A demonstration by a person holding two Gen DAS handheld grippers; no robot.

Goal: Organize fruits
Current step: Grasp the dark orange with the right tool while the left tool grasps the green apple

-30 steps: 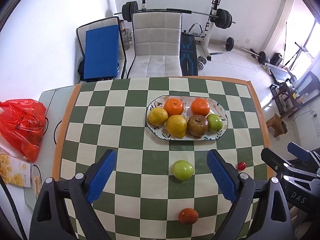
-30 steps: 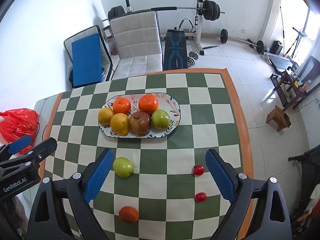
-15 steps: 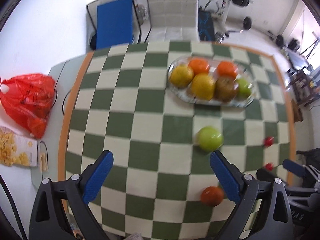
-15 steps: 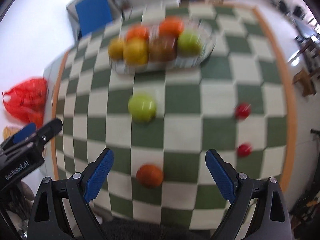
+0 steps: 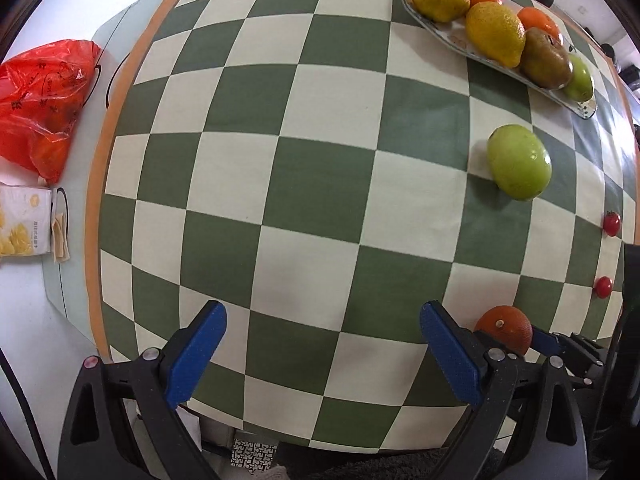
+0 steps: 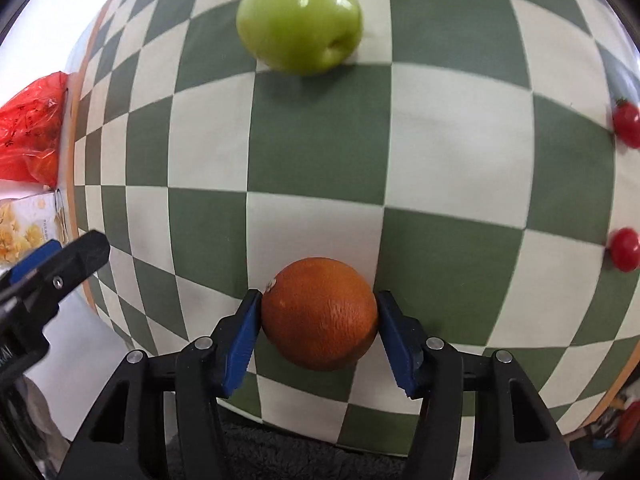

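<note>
While both blue pads press against its sides, a dark orange (image 6: 319,314) is gripped by the right gripper (image 6: 319,320) low over the near edge of the green-and-cream checked tablecloth (image 6: 440,152); the left gripper (image 5: 322,354) is held wide apart with nothing between its fingers, above a bare stretch of the same cloth; beyond the orange a green apple (image 6: 299,20) is seen lying loose, and two cherry tomatoes (image 6: 626,126) are found well apart near the right border; farther back, an oval plate (image 5: 576,106) is loaded with two lemons (image 5: 495,32), two oranges, a brownish pear and another green fruit; off the cloth to the left, a red plastic bag (image 5: 40,100) and a yellow-printed box (image 5: 22,220) are seen.
</note>
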